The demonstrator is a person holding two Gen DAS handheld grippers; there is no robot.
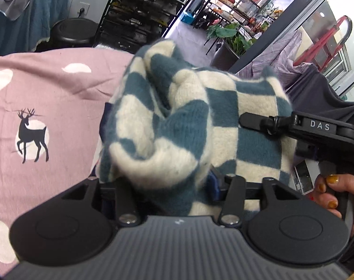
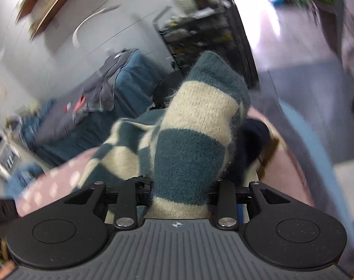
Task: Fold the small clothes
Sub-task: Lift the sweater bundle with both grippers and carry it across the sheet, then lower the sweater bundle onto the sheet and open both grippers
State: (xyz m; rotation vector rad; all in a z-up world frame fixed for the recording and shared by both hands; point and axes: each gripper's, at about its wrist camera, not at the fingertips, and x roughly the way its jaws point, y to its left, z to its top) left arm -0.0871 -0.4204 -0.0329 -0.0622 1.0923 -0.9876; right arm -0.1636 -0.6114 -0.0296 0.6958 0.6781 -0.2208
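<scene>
A teal-and-cream checkered knit garment (image 1: 223,98) is bunched up above the pink bed cover (image 1: 48,93) with its deer print. In the left wrist view the knit fills the gap of my left gripper (image 1: 167,161) and hides its fingers, which look shut on it. From the right, one black finger (image 1: 249,119) of my right gripper lies against the cloth, and a hand (image 1: 331,193) holds that gripper's handle. In the right wrist view a thick fold of the garment (image 2: 207,107) stands up between the jaws of my right gripper (image 2: 181,165), which is shut on it, fingertips covered.
A dark navy cloth (image 2: 254,137) lies just beyond the knit on the bed. Behind the bed are a black stool (image 1: 72,30), a black shelf rack (image 1: 139,18), a potted plant (image 1: 233,44) and a blue-covered table with grey clothes (image 2: 121,88).
</scene>
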